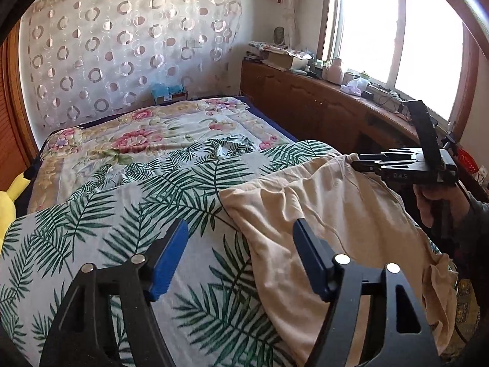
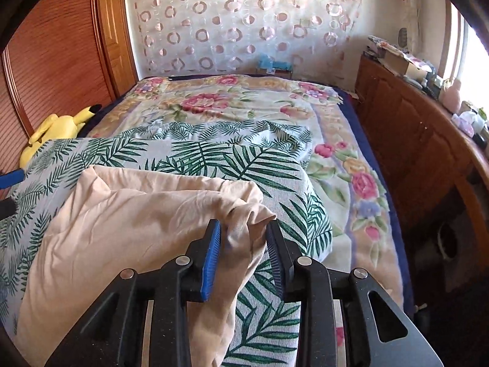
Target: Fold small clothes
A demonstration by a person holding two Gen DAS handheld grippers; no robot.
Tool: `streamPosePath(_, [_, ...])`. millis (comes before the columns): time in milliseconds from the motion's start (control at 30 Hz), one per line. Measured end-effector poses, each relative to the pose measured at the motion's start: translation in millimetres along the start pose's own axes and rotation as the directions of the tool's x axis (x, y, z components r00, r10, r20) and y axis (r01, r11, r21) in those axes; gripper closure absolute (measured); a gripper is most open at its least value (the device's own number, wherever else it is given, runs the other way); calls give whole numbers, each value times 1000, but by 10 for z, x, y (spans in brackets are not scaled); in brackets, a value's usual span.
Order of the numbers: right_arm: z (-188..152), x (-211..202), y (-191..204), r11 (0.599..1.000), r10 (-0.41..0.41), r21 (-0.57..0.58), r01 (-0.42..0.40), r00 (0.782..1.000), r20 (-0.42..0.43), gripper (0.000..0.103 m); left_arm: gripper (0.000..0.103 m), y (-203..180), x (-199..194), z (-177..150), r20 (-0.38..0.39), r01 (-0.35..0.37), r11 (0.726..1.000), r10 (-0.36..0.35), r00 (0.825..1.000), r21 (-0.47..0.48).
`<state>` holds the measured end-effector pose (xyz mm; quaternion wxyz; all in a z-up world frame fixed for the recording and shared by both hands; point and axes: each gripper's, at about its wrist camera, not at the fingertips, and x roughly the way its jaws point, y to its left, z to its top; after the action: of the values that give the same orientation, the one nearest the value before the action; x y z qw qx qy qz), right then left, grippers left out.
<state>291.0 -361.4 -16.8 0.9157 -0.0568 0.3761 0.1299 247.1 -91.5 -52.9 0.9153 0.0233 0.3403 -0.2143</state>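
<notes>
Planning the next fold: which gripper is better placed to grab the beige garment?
Right. The right gripper already has the beige garment's bunched corner between its fingers; the left gripper is open over leaf-print bedding beside it.

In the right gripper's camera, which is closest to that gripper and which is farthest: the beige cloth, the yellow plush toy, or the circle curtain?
1. Beige cloth: bunched right between the right gripper's fingers.
2. Yellow plush toy: off to the left, at the bed's edge by the wooden door.
3. Circle curtain: on the far wall, past the end of the bed.
</notes>
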Motion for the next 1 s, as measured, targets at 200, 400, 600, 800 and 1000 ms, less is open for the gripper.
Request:
streamPosePath(200, [20, 73, -153, 998, 53, 19, -53, 999, -8, 71, 52, -76, 496, 165, -73, 18, 999, -16, 997, 31])
streamPosePath(400, [41, 136, -60, 998, 54, -25, -55, 998, -30, 72, 52, -72, 777, 161, -139, 21, 999, -15, 990, 45])
streamPosePath(600, [41, 40, 61, 994, 57, -90, -56, 998, 14, 99, 55, -11, 879, 148, -159, 35, 999, -30, 987, 33])
streamPosePath(800, [56, -265, 72, 996, 32, -91, -16, 983, 181, 100, 95, 19, 808, 202, -112, 39, 998, -34, 993, 42])
streamPosePath(1000, [40, -338, 136, 994, -13, -103, 43, 962, 274, 100, 96, 201, 647, 252, -41, 5, 999, -6, 999, -36])
